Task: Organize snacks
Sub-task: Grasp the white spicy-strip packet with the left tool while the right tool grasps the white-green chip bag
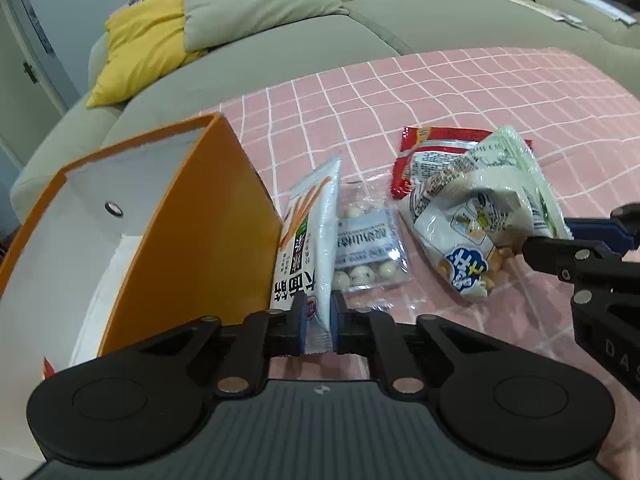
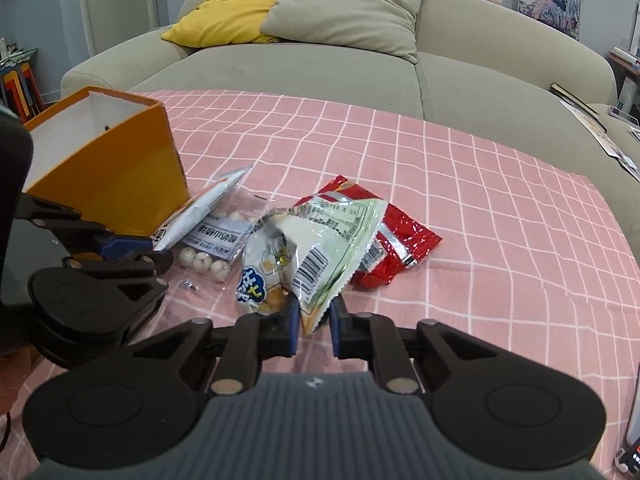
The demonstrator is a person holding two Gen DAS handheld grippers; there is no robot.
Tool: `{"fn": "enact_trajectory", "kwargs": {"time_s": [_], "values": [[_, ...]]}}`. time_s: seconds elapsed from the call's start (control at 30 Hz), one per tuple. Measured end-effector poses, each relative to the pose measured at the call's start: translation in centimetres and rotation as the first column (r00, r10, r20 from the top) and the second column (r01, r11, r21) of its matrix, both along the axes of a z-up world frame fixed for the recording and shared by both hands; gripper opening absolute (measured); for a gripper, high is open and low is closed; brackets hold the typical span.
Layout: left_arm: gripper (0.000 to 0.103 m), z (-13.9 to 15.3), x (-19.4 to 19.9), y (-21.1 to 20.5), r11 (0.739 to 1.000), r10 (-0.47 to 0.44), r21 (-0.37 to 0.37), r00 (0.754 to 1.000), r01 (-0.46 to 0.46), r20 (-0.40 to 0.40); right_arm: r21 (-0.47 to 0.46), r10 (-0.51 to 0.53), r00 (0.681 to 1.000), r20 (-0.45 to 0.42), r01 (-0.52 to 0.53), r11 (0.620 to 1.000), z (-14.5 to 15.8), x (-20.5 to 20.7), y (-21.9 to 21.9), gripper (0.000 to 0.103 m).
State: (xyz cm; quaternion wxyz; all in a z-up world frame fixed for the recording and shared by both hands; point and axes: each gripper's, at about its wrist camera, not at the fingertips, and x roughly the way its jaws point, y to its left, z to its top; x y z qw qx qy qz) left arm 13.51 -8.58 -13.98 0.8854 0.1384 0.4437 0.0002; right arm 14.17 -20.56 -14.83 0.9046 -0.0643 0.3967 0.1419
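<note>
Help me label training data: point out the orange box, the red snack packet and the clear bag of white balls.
orange box (image 1: 208, 232), left wrist view, its orange side wall.
red snack packet (image 2: 404, 236), right wrist view, its bare red right half.
clear bag of white balls (image 1: 366, 246), left wrist view, its printed label.

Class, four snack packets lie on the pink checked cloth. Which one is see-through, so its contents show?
The clear packet of white balls, lying flat between the white stick-snack packet and the crumpled white-green bag. The red packet is opaque too.
</note>
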Motion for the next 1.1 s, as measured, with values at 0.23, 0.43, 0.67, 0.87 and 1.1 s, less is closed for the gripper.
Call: {"fn": "enact_trajectory", "kwargs": {"time_s": [0.23, 0.43, 0.67, 0.87, 1.1], "values": [[0.005, 2.2, -3.7, 0.8, 0.997, -0.028, -0.079, 0.999, 0.026, -0.025, 0.061, -0.01, 0.999, -0.054, 0.014, 0.998, 0.5, -3.3, -0.9, 0.008], [0.004, 3.0, -8.2, 1.1, 0.989, -0.079, -0.134, 0.991, 0.065, -0.107, 0.078, -0.004, 0.995, -0.096, 0.011, 0.997, 1.1, -7.1, -2.0, 0.008], [0.013, 2.2, -11.6, 0.4, 0.969, -0.17, -0.207, 0.968, 0.131, -0.185, 0.062, -0.012, 0.978, -0.209, 0.026, 0.998, 0.8, -10.2, -2.5, 0.008], [0.025, 2.1, -11.8, 1.4, 0.953, -0.171, -0.283, 0.963, 0.108, -0.207, 0.036, -0.024, 0.979, -0.204, 0.032, 0.999, 1.1, -10.8, -2.6, 0.019], [0.065, 2.7, -10.5, 2.7, 0.952, -0.123, -0.299, 0.977, 0.066, -0.175, -0.06, -0.02, 0.998, -0.056, 0.017, 0.998, 2.7, -11.8, -2.4, 0.062]]}}
